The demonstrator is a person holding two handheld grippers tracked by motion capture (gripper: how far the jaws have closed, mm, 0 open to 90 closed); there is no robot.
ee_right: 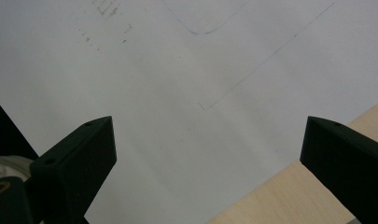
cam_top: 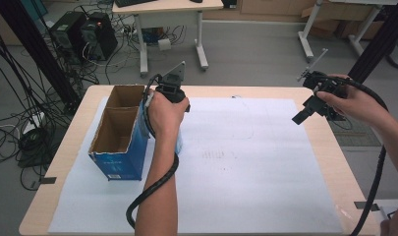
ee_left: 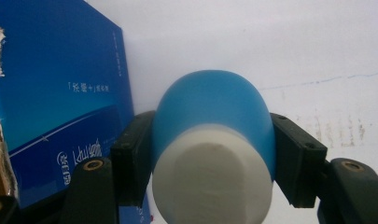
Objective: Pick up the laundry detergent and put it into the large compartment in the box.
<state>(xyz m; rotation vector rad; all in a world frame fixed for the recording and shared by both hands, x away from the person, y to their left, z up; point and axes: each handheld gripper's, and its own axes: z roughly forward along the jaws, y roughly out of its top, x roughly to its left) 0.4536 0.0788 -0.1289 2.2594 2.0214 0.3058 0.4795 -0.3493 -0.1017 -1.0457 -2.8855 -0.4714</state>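
A: Blue-and-white cylinder [ee_left: 213,140] sits clamped between the jaws of the left gripper [ee_left: 214,158]; in the left gripper view both black pads press its sides, white end face toward the camera, blue body beyond.

B: Position on the table?

A: High view: left gripper [cam_top: 169,91] at about 10 o'clock from the table's middle, left hand [cam_top: 162,115] wrapped over it, so the cylinder is mostly hidden there. It is just beside the blue cardboard box [cam_top: 119,132], on the box's 3 o'clock side. Cannot tell whether cylinder and box touch.

B: Box state?

A: Open top, torn brown flaps, standing on the white paper sheet [cam_top: 245,162] that covers most of the wooden table [cam_top: 334,152].

B: Right side?

A: Right gripper [cam_top: 314,103] held in the right hand [cam_top: 356,101] above the table's edge at about 2 o'clock, well apart from box and cylinder. Right gripper view: jaws spread wide, nothing between them, faint pen lines on the paper [ee_right: 186,93] below and a strip of bare wood [ee_right: 280,200] at 5 o'clock
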